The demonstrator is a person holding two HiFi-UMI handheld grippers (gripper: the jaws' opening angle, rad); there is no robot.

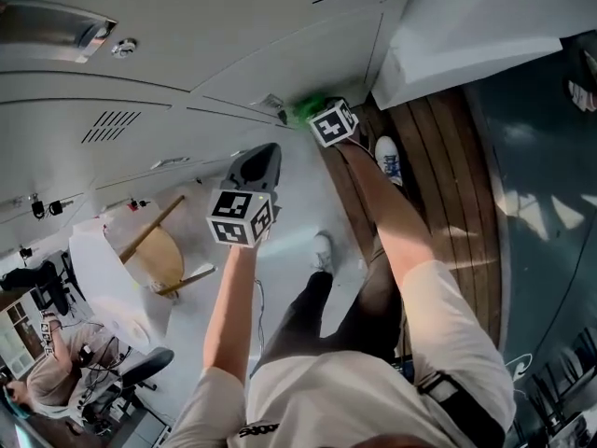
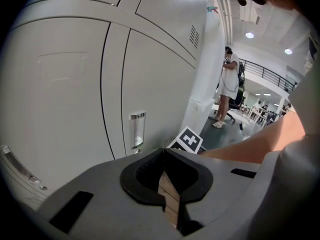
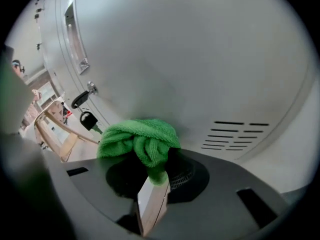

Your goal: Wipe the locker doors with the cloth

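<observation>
A bunched green cloth [image 3: 140, 143] is pinched in my right gripper [image 3: 152, 176], whose jaws are shut on it, and it presses against a pale grey locker door [image 3: 200, 59]. In the head view the same cloth [image 1: 306, 110] shows beyond the right gripper's marker cube [image 1: 333, 122], low on the locker wall. My left gripper [image 2: 164, 174] is shut with nothing between its jaws; it hovers in front of other locker doors [image 2: 75, 84], apart from them. Its marker cube [image 1: 242, 217] sits mid-frame in the head view.
A key with a black tag [image 3: 88, 119] hangs from a lock beside the cloth, under a recessed handle [image 3: 75, 34]. Vent slots [image 3: 235, 134] lie to the right. A wooden stool [image 1: 159, 250] stands at the left. A wooden bench [image 1: 438, 185] runs behind my right arm. A person [image 2: 230, 86] stands far off.
</observation>
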